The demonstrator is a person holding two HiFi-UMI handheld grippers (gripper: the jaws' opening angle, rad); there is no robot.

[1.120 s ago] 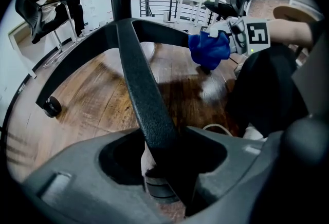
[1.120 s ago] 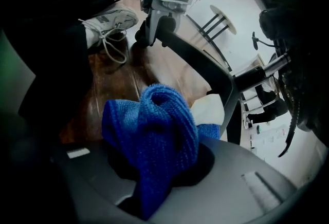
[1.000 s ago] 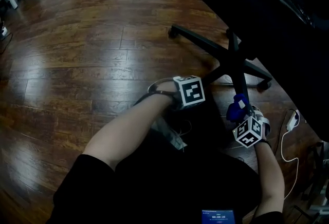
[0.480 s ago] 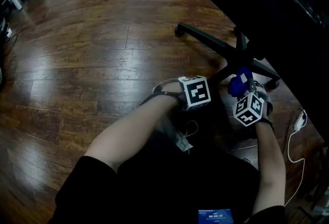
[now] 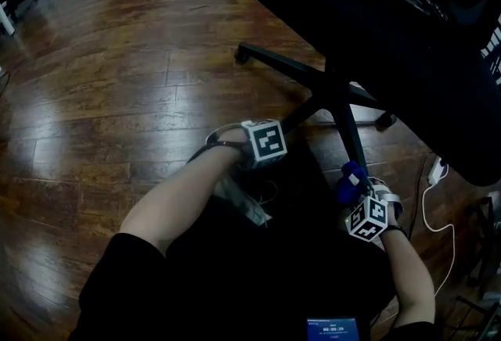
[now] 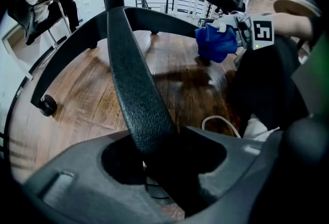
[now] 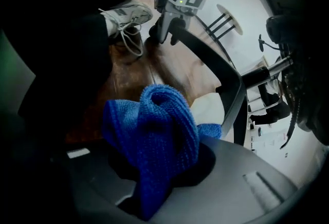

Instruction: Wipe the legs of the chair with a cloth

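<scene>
Blue cloth (image 7: 154, 135), bunched and pinched in the right gripper (image 5: 351, 189), at outer tip of near chair leg (image 5: 352, 140), long axis running away to hub (image 5: 333, 89); left gripper (image 6: 157, 164), jaws just closing, clamps neighbouring leg (image 6: 134, 79).

Glossy wooden floor (image 5: 117, 97) — a white power strip (image 5: 436, 170) and its cable (image 5: 425, 202) lie at right.

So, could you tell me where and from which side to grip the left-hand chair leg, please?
Near the outer end of the chair leg, from above, straddling its narrow width: it is a slim, low bar with bare sides. The left gripper sits so, its jaws having just closed further around it.
</scene>
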